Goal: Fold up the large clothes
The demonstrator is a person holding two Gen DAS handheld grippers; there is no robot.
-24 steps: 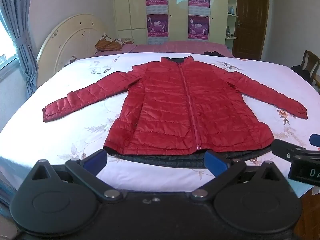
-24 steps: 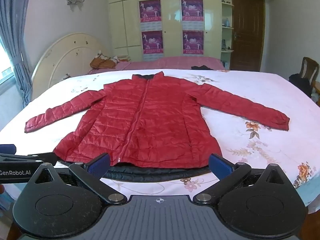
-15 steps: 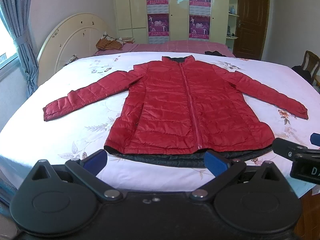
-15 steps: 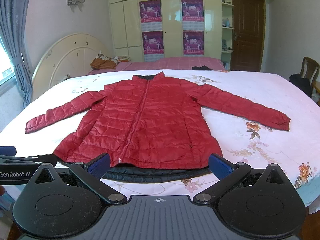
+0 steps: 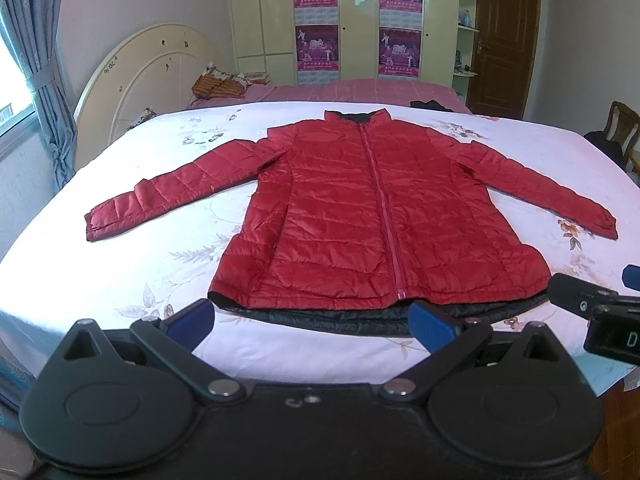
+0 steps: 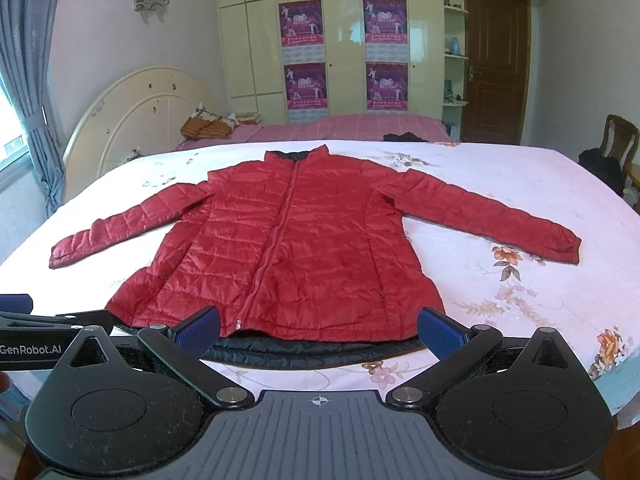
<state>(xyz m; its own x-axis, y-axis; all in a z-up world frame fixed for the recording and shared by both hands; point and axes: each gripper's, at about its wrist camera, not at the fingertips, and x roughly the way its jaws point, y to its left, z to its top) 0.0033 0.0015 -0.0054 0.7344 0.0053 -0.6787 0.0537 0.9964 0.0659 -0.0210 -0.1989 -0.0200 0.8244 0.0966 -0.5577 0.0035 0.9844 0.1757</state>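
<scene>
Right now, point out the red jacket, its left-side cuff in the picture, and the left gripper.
red jacket (image 5: 360, 216): left wrist view, chest panel beside the zip.
sleeve cuff (image 5: 98, 224): left wrist view, end of the sleeve lying toward the window.
left gripper (image 5: 310, 322): left wrist view, midway between its open blue fingertips.

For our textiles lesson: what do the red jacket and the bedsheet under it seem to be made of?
Red jacket: likely thin synthetic shell such as nylon, padded; it has a slight sheen and stitched, puffy quilted bands. Bedsheet: probably woven cotton or a blend; matte, with a printed flower pattern.
</scene>
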